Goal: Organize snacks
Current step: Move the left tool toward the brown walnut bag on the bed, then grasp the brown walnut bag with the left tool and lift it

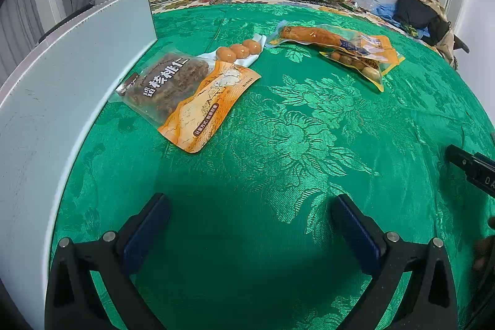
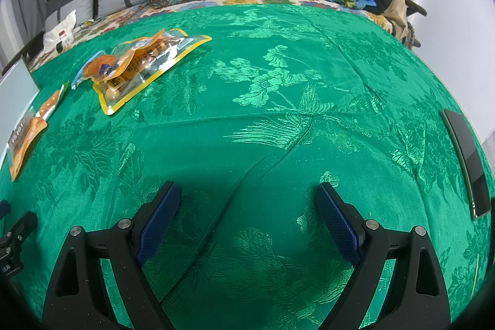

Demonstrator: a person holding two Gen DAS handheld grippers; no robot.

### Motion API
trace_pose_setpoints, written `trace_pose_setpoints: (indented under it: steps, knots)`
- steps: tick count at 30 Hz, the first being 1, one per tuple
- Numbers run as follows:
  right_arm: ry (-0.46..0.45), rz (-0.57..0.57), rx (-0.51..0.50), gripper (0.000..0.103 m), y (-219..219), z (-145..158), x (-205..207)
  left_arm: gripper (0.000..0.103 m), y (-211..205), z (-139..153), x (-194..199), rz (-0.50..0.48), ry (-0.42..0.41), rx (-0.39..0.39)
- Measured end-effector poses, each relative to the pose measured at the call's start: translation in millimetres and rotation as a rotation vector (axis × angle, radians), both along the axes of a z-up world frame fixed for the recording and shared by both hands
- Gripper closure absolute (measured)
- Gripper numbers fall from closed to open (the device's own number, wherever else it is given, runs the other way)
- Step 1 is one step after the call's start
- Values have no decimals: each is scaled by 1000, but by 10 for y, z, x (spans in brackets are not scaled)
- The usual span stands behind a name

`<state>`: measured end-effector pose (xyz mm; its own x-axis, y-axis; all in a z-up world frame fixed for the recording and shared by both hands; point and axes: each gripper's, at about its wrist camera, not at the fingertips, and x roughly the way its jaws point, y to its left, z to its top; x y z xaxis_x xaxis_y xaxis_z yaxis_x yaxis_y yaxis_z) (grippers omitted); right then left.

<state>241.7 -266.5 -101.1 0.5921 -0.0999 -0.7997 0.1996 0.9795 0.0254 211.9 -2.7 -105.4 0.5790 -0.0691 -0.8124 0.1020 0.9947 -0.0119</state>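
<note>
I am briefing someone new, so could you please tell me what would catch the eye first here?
The shiny green cloth fills both views. On it lie orange snack packs: a walnut bag beside the white box, and a yellow-edged pack farther back. Both the left hand-held gripper and the right hand-held gripper are open and hold nothing.

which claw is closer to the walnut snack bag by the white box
Left. The left claw sits open with the walnut bag just ahead to its left. The right claw has that bag far off at its left edge.
</note>
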Motion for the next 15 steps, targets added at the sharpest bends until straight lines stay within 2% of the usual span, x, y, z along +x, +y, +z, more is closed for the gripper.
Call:
trace_pose_setpoints:
  steps: [3, 6, 10, 13, 15]
  knots:
    - [0, 0, 0, 11, 1, -2, 1, 0, 89, 59, 24, -62, 98, -5]
    - [0, 0, -1, 11, 2, -8, 1, 0, 270, 226, 184, -43, 120, -46]
    - [0, 0, -3, 11, 20, 6, -33, 0, 578, 465, 710, 147, 141, -105]
    - [1, 0, -3, 11, 23, 4, -37, 1, 771, 416, 1178, 332, 221, -169]
    - [0, 0, -3, 11, 23, 3, -38, 3, 835, 333, 1370, 416, 245, -191]
